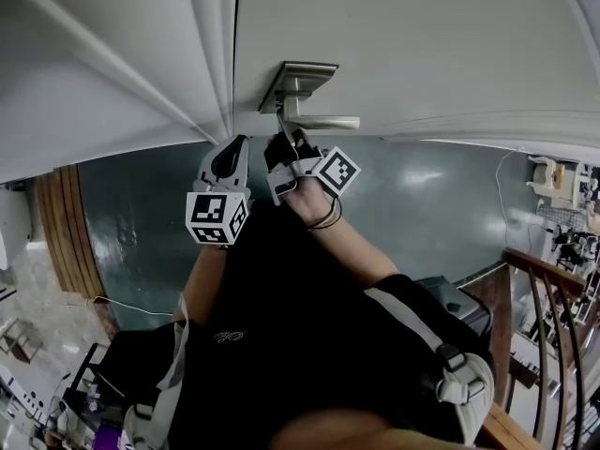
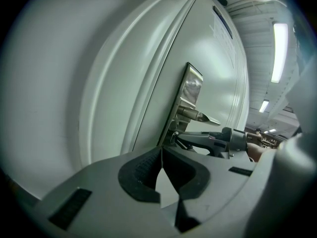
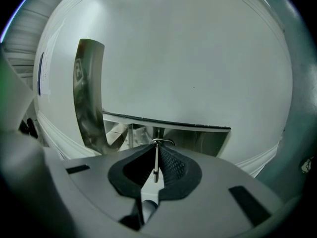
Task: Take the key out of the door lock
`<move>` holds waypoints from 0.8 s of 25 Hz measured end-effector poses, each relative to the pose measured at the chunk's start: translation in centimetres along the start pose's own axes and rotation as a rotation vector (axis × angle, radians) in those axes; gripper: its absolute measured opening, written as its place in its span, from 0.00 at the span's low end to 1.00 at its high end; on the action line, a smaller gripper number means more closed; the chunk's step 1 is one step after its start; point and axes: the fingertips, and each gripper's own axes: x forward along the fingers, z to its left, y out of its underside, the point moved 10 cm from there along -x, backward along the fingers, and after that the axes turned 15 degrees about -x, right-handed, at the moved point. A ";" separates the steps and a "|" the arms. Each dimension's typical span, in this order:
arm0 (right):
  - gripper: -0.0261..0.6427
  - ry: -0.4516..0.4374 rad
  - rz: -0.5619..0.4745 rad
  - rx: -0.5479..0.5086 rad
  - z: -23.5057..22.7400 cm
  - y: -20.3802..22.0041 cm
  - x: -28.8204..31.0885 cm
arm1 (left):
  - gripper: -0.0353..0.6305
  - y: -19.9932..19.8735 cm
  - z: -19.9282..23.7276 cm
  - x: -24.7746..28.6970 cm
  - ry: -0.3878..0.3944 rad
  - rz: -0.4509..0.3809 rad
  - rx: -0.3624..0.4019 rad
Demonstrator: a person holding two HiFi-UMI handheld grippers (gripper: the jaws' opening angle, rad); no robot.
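A white door carries a metal lock plate [image 1: 295, 81] with a lever handle [image 1: 323, 120]. Just under the handle, my right gripper [image 1: 279, 144] reaches level to the lock. In the right gripper view a thin metal key [image 3: 156, 158] stands edge-on between the black pads, its ring [image 3: 161, 142] at the tips, and the right gripper [image 3: 156, 151] is shut on it. My left gripper [image 1: 231, 162] hangs beside the door's edge, left of the lock. The left gripper [image 2: 161, 151] is shut with nothing in it. From there I see the lock plate [image 2: 191, 89] and the right gripper [image 2: 213, 140] at the key.
The door frame moulding [image 1: 211, 73] runs left of the lock. Below lies a teal floor [image 1: 422, 204], with a wooden threshold [image 1: 70, 223] at the left and a wooden railing [image 1: 539, 289] at the right. The person's dark-clothed body fills the lower middle.
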 end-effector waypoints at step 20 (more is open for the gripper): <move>0.08 -0.007 -0.002 -0.021 -0.6 0.3 -0.3 | 0.10 0.0 0.7 0.7 0.007 0.008 -0.004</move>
